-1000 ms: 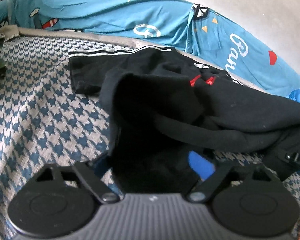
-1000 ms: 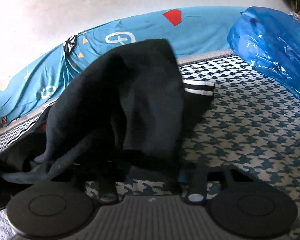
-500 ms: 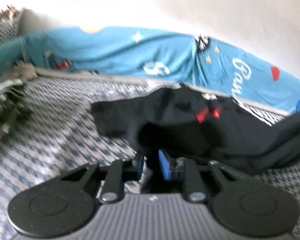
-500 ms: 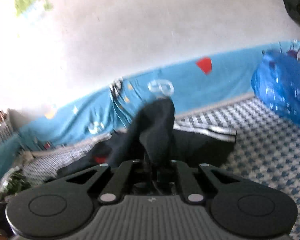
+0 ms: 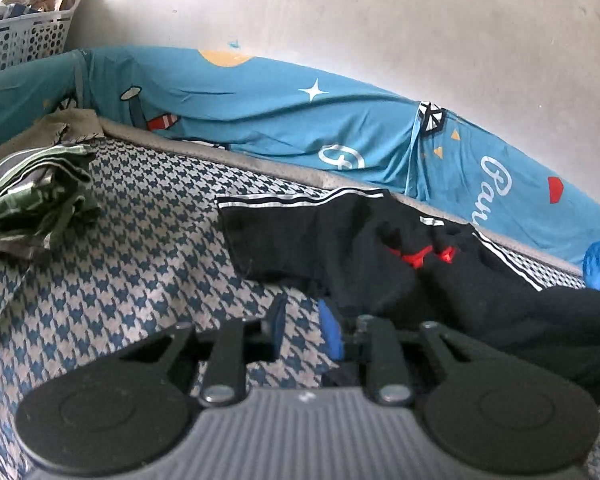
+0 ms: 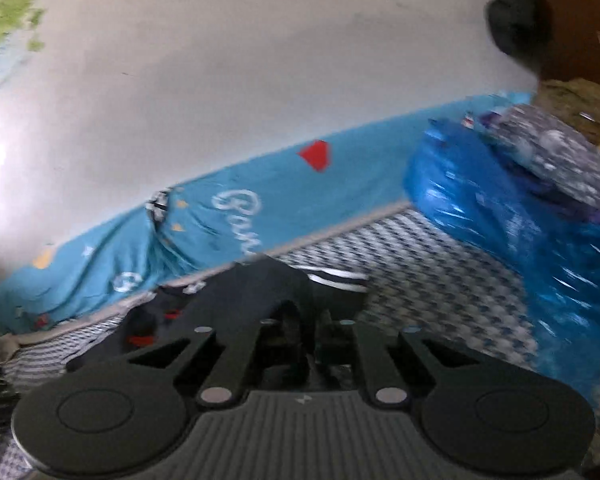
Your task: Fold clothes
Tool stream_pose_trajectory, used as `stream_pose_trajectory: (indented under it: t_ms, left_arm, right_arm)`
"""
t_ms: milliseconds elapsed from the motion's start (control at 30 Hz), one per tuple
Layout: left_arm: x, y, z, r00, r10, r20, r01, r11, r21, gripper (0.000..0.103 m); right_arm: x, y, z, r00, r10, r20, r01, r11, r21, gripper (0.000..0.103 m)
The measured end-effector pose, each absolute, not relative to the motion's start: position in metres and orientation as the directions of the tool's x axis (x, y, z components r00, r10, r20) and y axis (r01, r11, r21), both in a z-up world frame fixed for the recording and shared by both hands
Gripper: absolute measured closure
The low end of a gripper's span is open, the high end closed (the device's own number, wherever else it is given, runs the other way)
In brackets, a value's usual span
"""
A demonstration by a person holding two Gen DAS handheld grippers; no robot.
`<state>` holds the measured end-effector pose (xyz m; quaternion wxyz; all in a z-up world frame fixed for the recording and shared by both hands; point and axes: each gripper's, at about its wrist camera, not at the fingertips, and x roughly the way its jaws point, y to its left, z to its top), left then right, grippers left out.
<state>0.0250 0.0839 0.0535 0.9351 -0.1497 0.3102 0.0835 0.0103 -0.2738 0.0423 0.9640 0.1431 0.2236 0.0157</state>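
A black garment (image 5: 380, 256) with white stripes and a red mark lies crumpled on the houndstooth bed cover (image 5: 140, 264). My left gripper (image 5: 302, 330) is open and empty; its blue pads (image 5: 330, 334) stand just left of the cloth's near edge. In the right wrist view my right gripper (image 6: 300, 344) is shut on a fold of the black garment (image 6: 260, 292), which rises as a hump in front of the jaws. That view is blurred.
A pile of folded green and grey clothes (image 5: 36, 196) sits at the left. A teal printed sheet (image 5: 280, 120) runs along the white wall. A white basket (image 5: 24, 36) stands at far left. A blue plastic bag (image 6: 520, 232) lies at the right.
My left gripper has let go of the black cloth, opened and pulled back to the left. My right gripper stays shut on the garment and has tipped upward.
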Motion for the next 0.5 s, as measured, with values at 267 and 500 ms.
stream_pose_trajectory:
  t_ms: [267, 500]
  left_arm:
    - [0.019, 0.088, 0.058, 0.8, 0.047, -0.598, -0.245, 0.936, -0.254, 0.069]
    - [0.016, 0.091, 0.062, 0.8, 0.046, -0.598, -0.249, 0.933, -0.261, 0.054]
  right_arm:
    - [-0.009, -0.278, 0.048, 0.91, 0.032, -0.413, 0.088, 0.959, 0.27, 0.061]
    - [-0.014, -0.227, 0.041, 0.866, 0.242, -0.438, -0.142, 0.958, 0.249, 0.061]
